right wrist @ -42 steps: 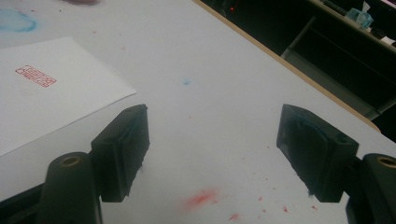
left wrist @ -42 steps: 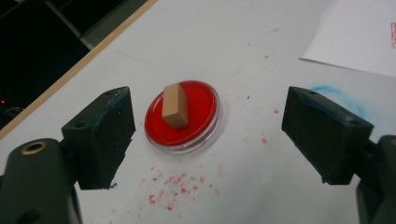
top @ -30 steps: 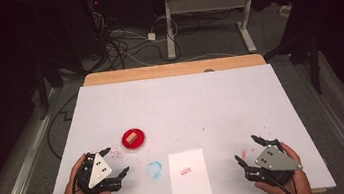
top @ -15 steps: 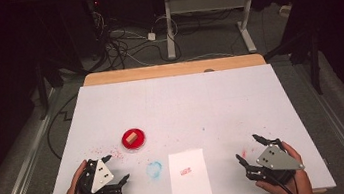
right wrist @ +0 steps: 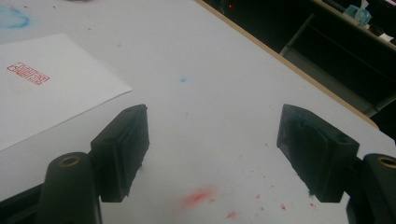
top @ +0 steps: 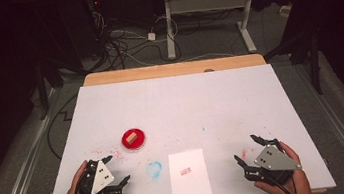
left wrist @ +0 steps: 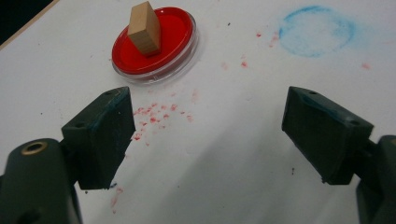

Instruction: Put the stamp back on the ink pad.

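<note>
Your left hand-held gripper (top: 117, 171) rests near the tabletop's (top: 180, 101) near-left edge, jaws spread wide and empty. Your right hand-held gripper (top: 249, 151) gapes empty near-right. A wooden block (left wrist: 144, 29) stands on the red dish (left wrist: 175, 35).

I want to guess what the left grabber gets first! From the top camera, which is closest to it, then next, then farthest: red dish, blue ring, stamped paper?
From the left gripper:
1. Red dish, just ahead.
2. Blue ring, beside it, nearly tied.
3. Stamped paper, farthest.
</note>
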Demonstrator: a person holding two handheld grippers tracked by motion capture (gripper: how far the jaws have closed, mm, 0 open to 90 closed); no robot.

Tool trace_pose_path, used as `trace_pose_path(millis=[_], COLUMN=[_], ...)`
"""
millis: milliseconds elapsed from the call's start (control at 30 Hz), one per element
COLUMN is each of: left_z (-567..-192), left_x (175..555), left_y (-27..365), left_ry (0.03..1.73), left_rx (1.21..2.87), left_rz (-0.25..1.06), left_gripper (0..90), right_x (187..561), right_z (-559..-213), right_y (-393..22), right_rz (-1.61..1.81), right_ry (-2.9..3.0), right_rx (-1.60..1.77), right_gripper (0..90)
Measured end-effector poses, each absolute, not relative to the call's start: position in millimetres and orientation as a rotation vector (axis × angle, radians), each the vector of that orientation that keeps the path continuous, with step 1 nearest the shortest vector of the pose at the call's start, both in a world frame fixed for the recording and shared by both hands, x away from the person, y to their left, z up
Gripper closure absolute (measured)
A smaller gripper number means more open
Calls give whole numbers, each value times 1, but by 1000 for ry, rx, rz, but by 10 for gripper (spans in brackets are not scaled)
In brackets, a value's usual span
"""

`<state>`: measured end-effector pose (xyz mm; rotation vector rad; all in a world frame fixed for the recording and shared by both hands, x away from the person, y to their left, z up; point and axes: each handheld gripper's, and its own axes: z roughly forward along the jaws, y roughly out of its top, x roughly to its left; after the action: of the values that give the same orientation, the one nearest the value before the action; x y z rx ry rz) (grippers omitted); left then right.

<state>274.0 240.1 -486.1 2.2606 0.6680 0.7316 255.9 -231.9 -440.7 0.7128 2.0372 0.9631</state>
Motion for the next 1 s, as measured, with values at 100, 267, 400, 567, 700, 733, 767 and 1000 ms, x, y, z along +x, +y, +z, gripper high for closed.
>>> trace_pose_path(millis=[100, 267, 400, 567, 700, 733, 767, 1000], left_z=[-486, -485, -485, -485, -486, -486, -486, -484], left_x=[273, 273, 273, 276, 280, 281, 281, 279], left_y=[240, 240, 240, 242, 244, 245, 244, 243], left_ry=[666, 668, 666, 673, 693, 695, 695, 695], left_rx=[2261, 2261, 2261, 2252, 2240, 2240, 2239, 2244], left_rz=[730, 737, 742, 739, 725, 725, 725, 745], left_gripper=[166, 166, 166, 166, 166, 166, 166, 166], right_x=[256, 257, 257, 258, 264, 265, 265, 262], right_z=[-441, -441, -441, -440, -440, -441, -442, -442], right_y=[-232, -232, -232, -232, -229, -229, -229, -232], right_rz=[964, 969, 968, 972, 977, 971, 968, 979], right_ry=[2039, 2039, 2040, 2037, 2042, 2046, 2052, 2048], right_rx=[710, 707, 705, 708, 710, 710, 712, 709], right_gripper=[254, 254, 254, 254, 254, 254, 254, 253])
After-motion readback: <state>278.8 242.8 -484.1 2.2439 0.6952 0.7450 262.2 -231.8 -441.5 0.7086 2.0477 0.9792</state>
